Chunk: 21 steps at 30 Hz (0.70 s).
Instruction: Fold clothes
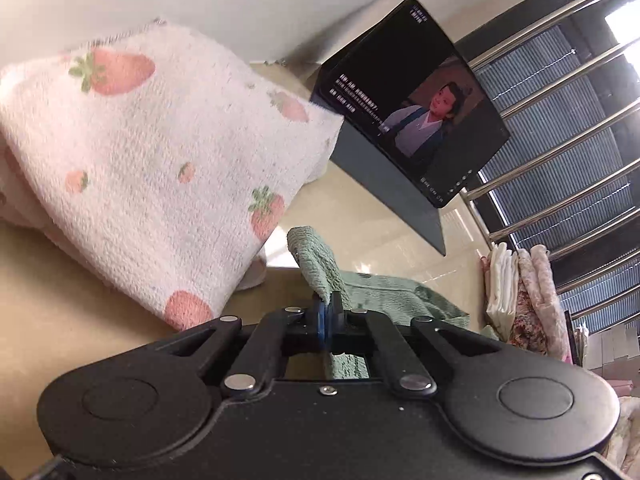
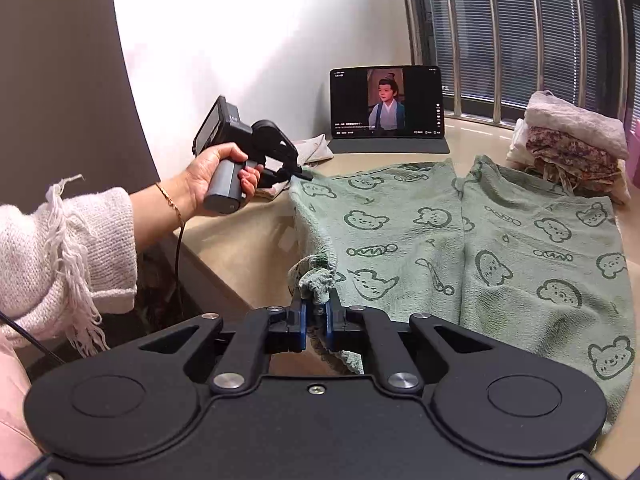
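A: Right gripper (image 2: 316,314) clenched on a bunched corner of the green trousers (image 2: 500,256), which lie spread on the table (image 2: 240,248); left gripper (image 2: 301,174) pinches the far corner.

B: Risk: shallow bites; uneven lift could slip fabric out. Beyond: strawberry towel (image 1: 152,168), tablet (image 2: 386,102), folded pile (image 2: 572,148) crowd the far edge.

Bright wall glare, fisheye-bent edges, slight softness
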Motion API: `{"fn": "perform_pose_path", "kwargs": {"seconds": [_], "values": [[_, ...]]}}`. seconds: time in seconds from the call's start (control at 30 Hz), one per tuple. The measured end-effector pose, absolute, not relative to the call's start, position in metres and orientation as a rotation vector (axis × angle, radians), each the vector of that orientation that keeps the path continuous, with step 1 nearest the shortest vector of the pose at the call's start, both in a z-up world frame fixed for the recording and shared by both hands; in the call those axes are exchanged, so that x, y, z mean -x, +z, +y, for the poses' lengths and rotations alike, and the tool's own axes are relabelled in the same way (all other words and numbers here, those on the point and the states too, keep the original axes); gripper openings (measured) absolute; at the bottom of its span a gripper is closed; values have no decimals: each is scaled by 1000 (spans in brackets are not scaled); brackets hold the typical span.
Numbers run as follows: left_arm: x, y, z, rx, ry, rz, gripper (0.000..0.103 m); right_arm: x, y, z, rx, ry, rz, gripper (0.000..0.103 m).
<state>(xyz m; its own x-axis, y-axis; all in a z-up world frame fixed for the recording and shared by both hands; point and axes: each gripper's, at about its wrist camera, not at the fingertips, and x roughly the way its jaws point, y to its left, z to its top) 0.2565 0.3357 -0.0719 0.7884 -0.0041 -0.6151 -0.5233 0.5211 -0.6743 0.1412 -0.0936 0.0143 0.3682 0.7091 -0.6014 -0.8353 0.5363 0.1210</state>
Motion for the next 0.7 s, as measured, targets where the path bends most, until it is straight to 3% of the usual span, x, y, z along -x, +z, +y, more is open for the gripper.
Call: {"fn": "perform_pose_path", "kwargs": {"seconds": [0.23, 0.4, 0.53, 0.7], "values": [[-247, -16, 357, 885, 382, 577, 1, -137, 11, -73, 270, 1053, 666, 8], [-266, 30, 350, 885, 354, 533, 1, -133, 6, -70, 149, 1053, 668, 8], [-318, 86, 282, 782, 209, 498, 1, -140, 12, -109, -69, 993, 633, 8], [-404, 88, 141, 693, 73, 532, 1, -154, -16, -202, -484, 774, 632, 8]]}}
